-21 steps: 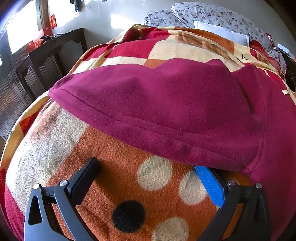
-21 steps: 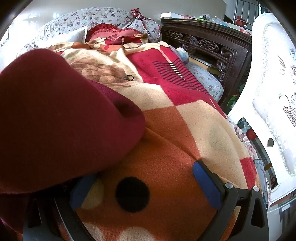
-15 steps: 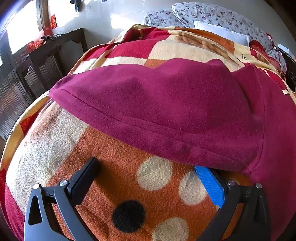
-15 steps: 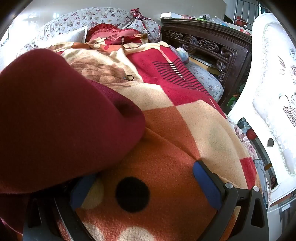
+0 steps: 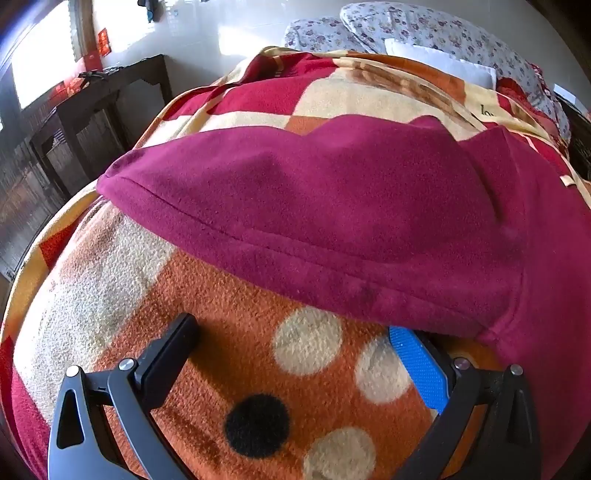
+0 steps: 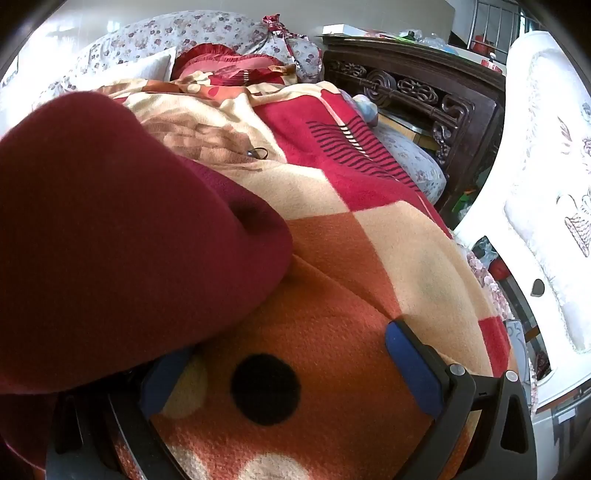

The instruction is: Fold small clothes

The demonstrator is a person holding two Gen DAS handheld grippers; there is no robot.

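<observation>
A magenta fleece garment lies spread on the patterned blanket, its hemmed edge running across the left wrist view. My left gripper stands wide open just short of that hem; its blue-padded right finger sits under the cloth's edge, nothing pinched. In the right wrist view the same garment bulges over the left half. My right gripper is open too, its left finger tucked beneath the cloth and its right finger over bare blanket.
The blanket covers a bed with floral pillows at the far end. A dark wooden table stands left of the bed. A carved dark cabinet and a white padded chair stand on the right.
</observation>
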